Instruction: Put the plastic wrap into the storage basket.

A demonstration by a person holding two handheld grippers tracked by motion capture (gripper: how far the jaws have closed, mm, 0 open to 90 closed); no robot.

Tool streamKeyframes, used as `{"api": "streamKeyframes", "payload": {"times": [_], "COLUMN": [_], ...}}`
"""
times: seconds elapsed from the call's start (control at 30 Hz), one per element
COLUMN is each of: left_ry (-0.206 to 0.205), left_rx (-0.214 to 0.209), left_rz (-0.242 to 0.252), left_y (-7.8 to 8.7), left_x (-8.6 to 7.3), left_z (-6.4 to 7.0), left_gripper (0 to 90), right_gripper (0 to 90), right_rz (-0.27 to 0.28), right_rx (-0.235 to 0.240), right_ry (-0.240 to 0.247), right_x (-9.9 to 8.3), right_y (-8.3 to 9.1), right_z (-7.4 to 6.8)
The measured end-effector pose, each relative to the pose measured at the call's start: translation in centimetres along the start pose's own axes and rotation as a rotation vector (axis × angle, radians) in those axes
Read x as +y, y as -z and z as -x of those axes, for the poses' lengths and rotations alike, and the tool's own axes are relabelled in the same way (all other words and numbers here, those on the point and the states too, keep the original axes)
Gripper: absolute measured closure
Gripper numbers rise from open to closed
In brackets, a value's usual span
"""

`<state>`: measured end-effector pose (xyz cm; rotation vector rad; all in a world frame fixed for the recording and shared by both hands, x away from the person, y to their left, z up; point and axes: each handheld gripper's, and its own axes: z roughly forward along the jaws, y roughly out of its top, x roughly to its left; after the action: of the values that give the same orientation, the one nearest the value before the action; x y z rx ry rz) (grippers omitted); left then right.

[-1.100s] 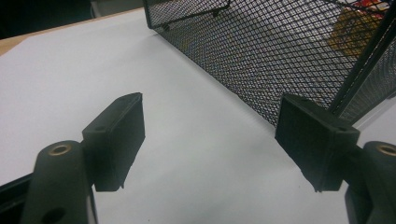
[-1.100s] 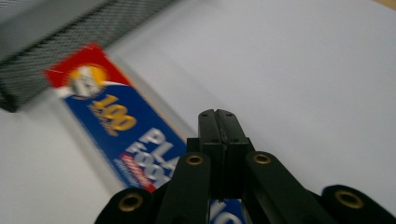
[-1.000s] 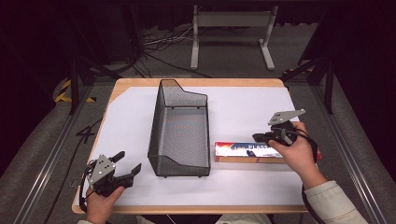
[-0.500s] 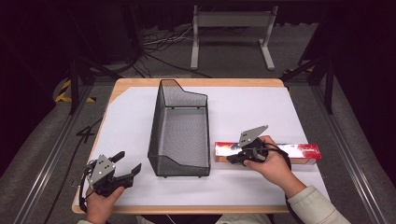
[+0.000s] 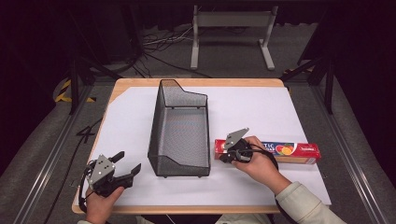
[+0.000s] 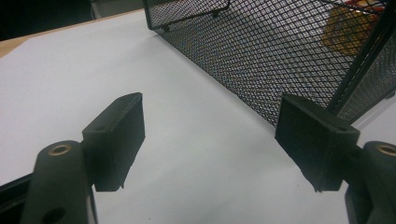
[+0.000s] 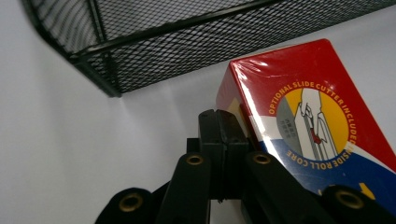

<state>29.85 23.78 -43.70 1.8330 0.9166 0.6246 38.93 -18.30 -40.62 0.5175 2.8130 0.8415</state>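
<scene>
A long red plastic-wrap box (image 5: pixel 292 150) lies on the white table cover, right of a black wire-mesh basket (image 5: pixel 180 128). My right gripper (image 5: pixel 225 157) rests at the box's left end, between box and basket. Its jaws are pressed together with nothing between them, and the red box (image 7: pixel 308 112) lies just to the right of the right gripper (image 7: pixel 219 128). My left gripper (image 5: pixel 127 169) sits at the table's near left corner, open and holding nothing. The left gripper (image 6: pixel 210 135) points along the basket's mesh wall (image 6: pixel 280 46).
The white cover (image 5: pixel 261 112) spans a wooden table whose edge (image 5: pixel 196 83) shows at the back. Beyond the table stand a metal frame (image 5: pixel 231 32) and floor cables (image 5: pixel 159 46). Dark rails run along both sides.
My right gripper has slid left along the box, from its right end to its left end by the basket. The left gripper has stayed still.
</scene>
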Motion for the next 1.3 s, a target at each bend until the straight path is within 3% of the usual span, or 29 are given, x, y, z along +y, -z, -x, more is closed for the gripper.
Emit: {"api": "streamKeyframes", "payload": {"times": [0.13, 0.33, 0.5, 0.63, 0.7, 0.8, 1.0, 1.1, 1.23, 1.3], "left_ry": [-0.002, 0.001, 0.004, 0.005, 0.008, 0.002, -0.005, -0.004, 0.003, -0.007], "left_rx": [0.0, 0.0, 0.003, 0.002, 0.002, 0.001, -0.006, -0.005, -0.004, -0.002], "left_rz": [0.001, 0.0, 0.005, 0.007, 0.01, 0.009, 0.003, 0.003, 0.006, 0.001], "left_y": [0.0, 0.0, 0.1, 0.2, 0.2, 0.0, -0.2, -0.2, -0.3, -0.3], "left_x": [0.0, 0.0, -0.1, -0.1, -0.1, 0.0, 0.1, 0.1, 0.2, 0.2], "left_z": [0.0, -0.1, -0.1, -0.2, -0.2, -0.1, 0.1, 0.1, 0.1, 0.1], "left_gripper": [24.8, 24.7, 24.7, 24.8, 24.7, 24.8, 24.8, 24.7, 24.8, 24.7], "right_gripper": [90.0, 90.0, 90.0, 90.0, 84.8, 76.1, 52.5, 40.4, 31.3, 25.0], "right_rz": [0.008, 0.006, 0.005, 0.017, 0.071, 0.155, 0.323, 0.397, 0.423, 0.437], "right_rx": [-0.002, -0.041, -0.071, -0.053, 0.018, 0.07, 0.115, 0.095, 0.046, -0.004], "right_ry": [-0.05, -0.096, -0.128, -0.127, -0.136, -0.119, -0.106, -0.125, -0.162, -0.195], "right_x": [0.6, 1.6, 2.0, 1.9, 1.8, 1.5, 0.1, -0.9, -2.0, -2.8], "right_y": [-0.6, -1.4, -1.7, -1.5, -0.8, 1.0, 4.7, 6.4, 7.7, 8.5], "right_z": [2.0, 4.9, 6.2, 6.1, 5.6, 4.9, 4.4, 4.4, 4.6, 4.9]}}
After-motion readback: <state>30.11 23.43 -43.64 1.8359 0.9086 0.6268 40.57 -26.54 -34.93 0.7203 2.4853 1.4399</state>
